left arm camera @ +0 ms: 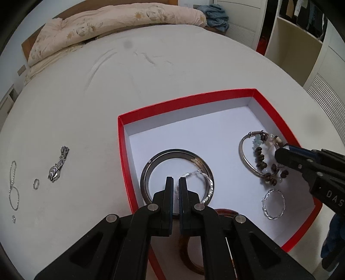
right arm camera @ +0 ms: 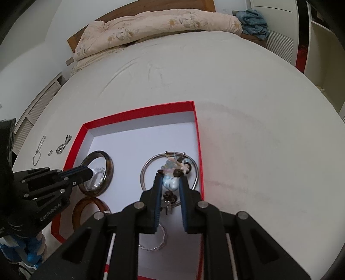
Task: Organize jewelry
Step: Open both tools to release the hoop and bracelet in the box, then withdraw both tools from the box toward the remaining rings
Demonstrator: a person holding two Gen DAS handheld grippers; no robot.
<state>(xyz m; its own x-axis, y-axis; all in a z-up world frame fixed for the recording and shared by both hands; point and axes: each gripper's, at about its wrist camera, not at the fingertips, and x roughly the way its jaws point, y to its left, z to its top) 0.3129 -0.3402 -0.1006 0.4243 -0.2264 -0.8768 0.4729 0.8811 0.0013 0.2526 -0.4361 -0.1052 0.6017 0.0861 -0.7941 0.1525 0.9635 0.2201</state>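
A red box (left arm camera: 121, 137) with a white floor lies on the bed; it also shows in the right wrist view (right arm camera: 138, 113). My left gripper (left arm camera: 176, 183) is shut on a twisted silver bangle (left arm camera: 208, 185), held inside a dark bangle (left arm camera: 151, 163). My right gripper (right arm camera: 170, 181) is shut on a beaded bracelet (right arm camera: 172, 183) over a thin silver hoop (right arm camera: 146, 165). Another twisted silver bangle (left arm camera: 273, 204) and an amber bangle (right arm camera: 90, 206) lie in the box. On the sheet to the left lie a chain (left arm camera: 13, 185), a small ring (left arm camera: 36, 183) and a silver watch (left arm camera: 58, 167).
A folded floral quilt (left arm camera: 112, 23) and a blue towel (left arm camera: 216, 16) lie at the head of the bed. White shelving (left arm camera: 301, 36) stands at the right. A tiny stud (left arm camera: 14, 219) lies near the chain.
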